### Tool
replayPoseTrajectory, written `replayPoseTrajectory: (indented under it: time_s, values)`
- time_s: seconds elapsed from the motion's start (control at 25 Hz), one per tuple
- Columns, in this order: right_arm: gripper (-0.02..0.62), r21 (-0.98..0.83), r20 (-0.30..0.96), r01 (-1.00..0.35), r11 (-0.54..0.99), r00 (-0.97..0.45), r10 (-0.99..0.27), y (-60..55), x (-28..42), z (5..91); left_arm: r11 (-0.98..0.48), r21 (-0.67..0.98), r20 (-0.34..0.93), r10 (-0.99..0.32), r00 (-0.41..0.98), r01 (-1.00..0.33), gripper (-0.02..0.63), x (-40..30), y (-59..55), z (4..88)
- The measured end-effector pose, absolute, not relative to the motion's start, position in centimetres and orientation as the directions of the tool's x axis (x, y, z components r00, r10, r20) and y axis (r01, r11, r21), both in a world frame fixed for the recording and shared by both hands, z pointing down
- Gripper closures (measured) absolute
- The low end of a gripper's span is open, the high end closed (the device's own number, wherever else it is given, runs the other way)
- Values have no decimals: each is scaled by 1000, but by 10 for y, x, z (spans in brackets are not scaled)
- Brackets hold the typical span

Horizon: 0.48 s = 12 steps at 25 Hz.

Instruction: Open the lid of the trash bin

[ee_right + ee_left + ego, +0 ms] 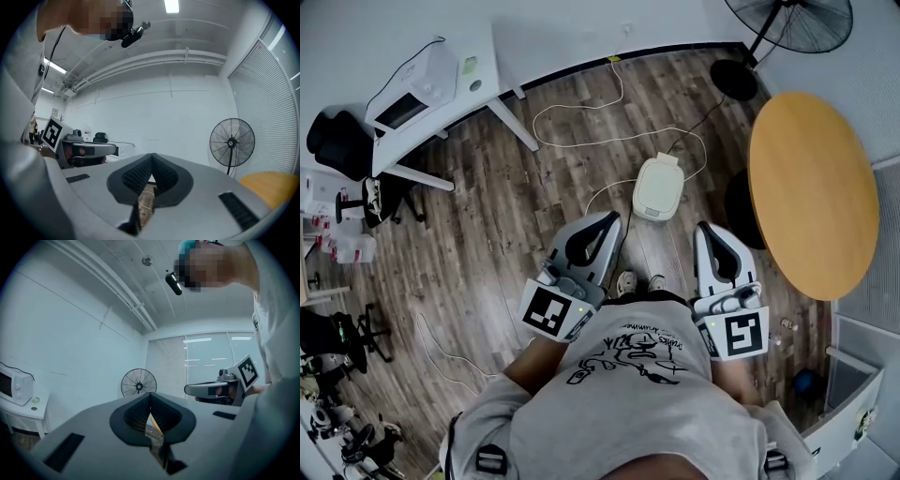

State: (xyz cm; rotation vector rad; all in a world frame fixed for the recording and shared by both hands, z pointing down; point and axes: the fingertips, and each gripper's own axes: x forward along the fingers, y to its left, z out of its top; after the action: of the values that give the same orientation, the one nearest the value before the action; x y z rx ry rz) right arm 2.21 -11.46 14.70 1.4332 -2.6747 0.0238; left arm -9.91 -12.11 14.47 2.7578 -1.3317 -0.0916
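The black pedestal fan (787, 23) is cut off by the head view's top edge. The cream plastic trash bin (657, 186) is seen only from above, and its walls are hidden beneath its top. Most of the dark base is hidden under the round orange wooden tabletop (811, 187). The pale shoes (639, 280) are partly covered by the grey printed T-shirt (628, 384), itself cropped at the bottom edge. The white microwave oven (14, 383) is cut by the left gripper view's left edge.

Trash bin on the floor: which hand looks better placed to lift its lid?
Left, but narrowly. The trash bin stands ahead between both; the left gripper reaches beside its near corner, the right gripper sits slightly further back. Both have shut, empty fingers.
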Motion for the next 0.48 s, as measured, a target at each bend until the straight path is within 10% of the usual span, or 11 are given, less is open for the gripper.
replayPoseTrajectory:
  time_s: [0.48]
  values:
    - [589, 51, 79, -839, 541, -537, -840, -118, 68, 139, -606, 84, -19, -795, 607, -791, 591, -63, -123, 140]
